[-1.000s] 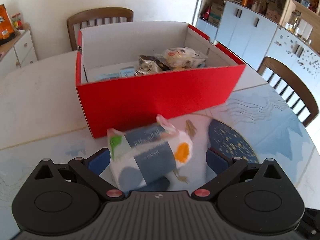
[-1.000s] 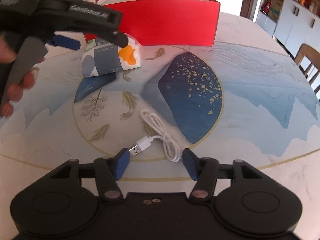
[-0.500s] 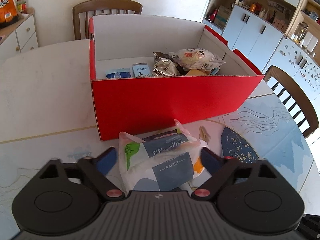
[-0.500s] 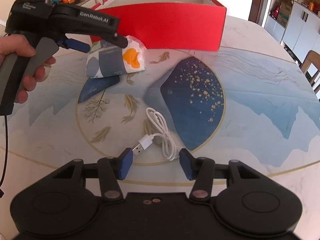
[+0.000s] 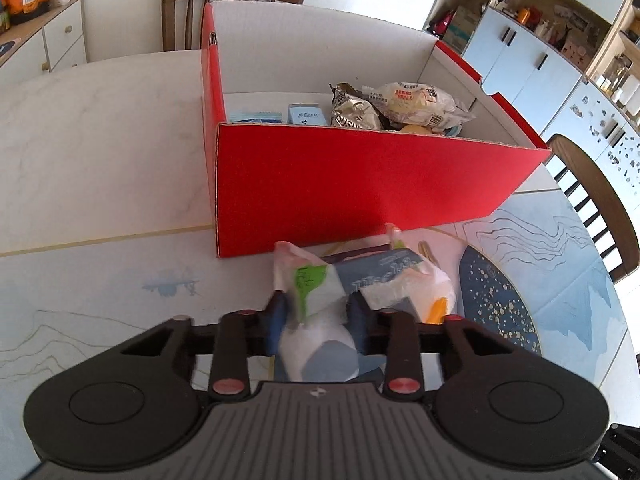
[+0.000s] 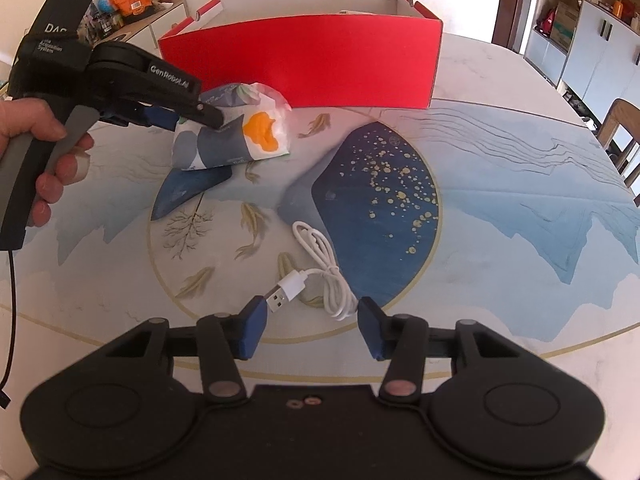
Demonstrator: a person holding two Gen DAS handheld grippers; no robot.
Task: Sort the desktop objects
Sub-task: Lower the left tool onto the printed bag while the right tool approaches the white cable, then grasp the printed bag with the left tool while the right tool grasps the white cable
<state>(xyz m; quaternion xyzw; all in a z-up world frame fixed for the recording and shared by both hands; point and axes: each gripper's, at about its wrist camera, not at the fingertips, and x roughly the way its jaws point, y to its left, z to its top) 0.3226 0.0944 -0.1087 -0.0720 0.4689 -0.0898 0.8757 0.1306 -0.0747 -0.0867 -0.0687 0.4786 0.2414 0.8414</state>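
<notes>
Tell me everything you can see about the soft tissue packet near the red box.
The tissue packet is a soft plastic-wrapped pack, white with a grey-blue band, a green patch and an orange patch. The wrapper looks thin and crinkled. The left gripper is shut on it, its blue pads squeezing the near end so the pack is pinched and creased. It is tilted, in front of the red box. I cannot tell whether its lower edge touches the table.

Bright daylight, soft shadows (fisheye-bent edges).
</notes>
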